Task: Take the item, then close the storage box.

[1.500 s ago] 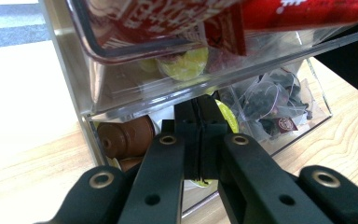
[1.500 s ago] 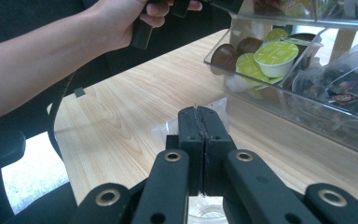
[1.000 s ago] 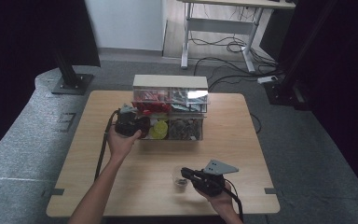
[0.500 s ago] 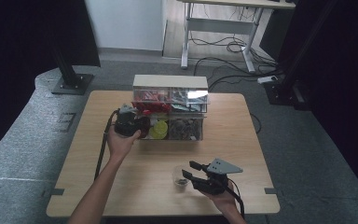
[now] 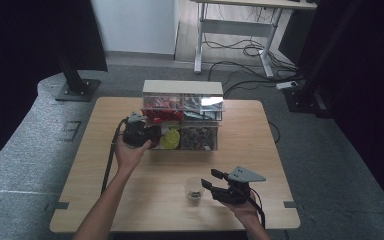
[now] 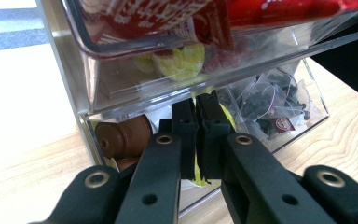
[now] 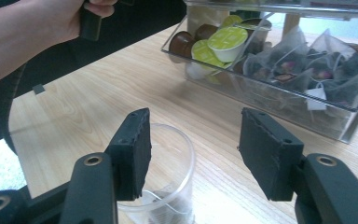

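Right tool (image 7: 193, 149) has just been opening, cup (image 7: 165, 175) between its jaws unpressed; left tool (image 6: 196, 128) closed at the organizer (image 6: 121, 93)

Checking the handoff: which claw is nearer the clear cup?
Right. The right claw sits just beside the clear cup, its jaws just opened and apart from it. The left claw is up at the clear drawer box, shut.
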Demonstrator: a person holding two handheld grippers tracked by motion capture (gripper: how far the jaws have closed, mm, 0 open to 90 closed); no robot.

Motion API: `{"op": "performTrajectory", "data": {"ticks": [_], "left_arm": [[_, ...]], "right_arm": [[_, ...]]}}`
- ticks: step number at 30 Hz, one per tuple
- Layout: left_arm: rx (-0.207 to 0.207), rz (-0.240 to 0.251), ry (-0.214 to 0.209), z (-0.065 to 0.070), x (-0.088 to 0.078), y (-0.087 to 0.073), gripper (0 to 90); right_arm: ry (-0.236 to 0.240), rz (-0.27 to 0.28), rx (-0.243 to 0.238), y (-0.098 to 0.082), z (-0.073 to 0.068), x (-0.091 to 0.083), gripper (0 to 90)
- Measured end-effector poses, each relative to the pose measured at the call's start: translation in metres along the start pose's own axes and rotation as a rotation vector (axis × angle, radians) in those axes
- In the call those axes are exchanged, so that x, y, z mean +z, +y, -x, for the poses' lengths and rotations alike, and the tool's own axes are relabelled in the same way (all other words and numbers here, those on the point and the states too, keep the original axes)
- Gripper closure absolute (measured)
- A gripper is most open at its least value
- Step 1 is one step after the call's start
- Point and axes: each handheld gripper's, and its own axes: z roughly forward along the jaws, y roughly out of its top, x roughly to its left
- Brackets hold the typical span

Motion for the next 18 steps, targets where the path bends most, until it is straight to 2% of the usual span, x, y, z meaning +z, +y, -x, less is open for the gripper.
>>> {"op": "performTrajectory", "data": {"ticks": [7,13,18], "left_arm": [[-0.006,-0.001,0.003,-0.002,-0.001,-0.004,85.6],[0.003,-0.013,-0.002,0.0,0.0,-0.014,80.6],[-0.008,-0.019,-0.009,-0.001,-0.001,-0.018,79.0]], "right_arm": [[-0.016,0.003,0.01,-0.001,0.005,-0.002,43.1],[-0.025,0.007,0.015,-0.001,0.009,-0.003,43.3],[-0.032,0.006,0.02,-0.002,0.012,-0.004,43.4]]}}
